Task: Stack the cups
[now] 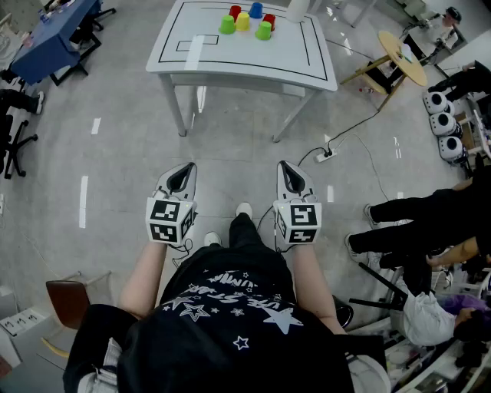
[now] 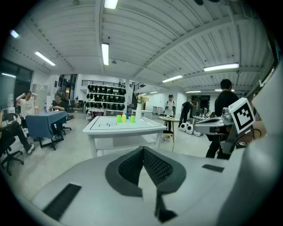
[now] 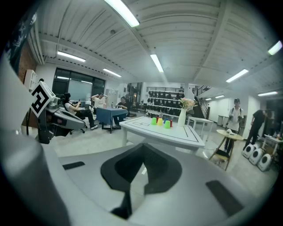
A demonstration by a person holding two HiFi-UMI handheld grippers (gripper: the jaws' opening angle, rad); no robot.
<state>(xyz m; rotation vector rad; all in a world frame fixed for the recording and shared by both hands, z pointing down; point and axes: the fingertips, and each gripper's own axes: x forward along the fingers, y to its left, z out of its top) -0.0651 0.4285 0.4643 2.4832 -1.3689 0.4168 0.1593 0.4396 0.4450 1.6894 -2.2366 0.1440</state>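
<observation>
- White table: stands well ahead of the person, across open floor. It carries all the task items at its far end.
- Left gripper: jaws clenched on each other, with nothing between them. It is held out in front of the person, well apart from the table.
- Right gripper: jaws likewise pressed together and empty, level with the left gripper.
- White vase: stands just beside the cup group. Judged tippable, so keep approach paths clear of it.
- Cups: two green, one yellow, two red and one blue, clustered close together.
  - Handling, as a judgement: thin plastic, very light, smooth and tapered. The walls will flex and can slip or pop out under a hard squeeze.
  - Grasp point: across the side wall at mid-height, with moderate pressure.
  - Start with an outer cup such as the near green cup, where the jaws have room.
</observation>
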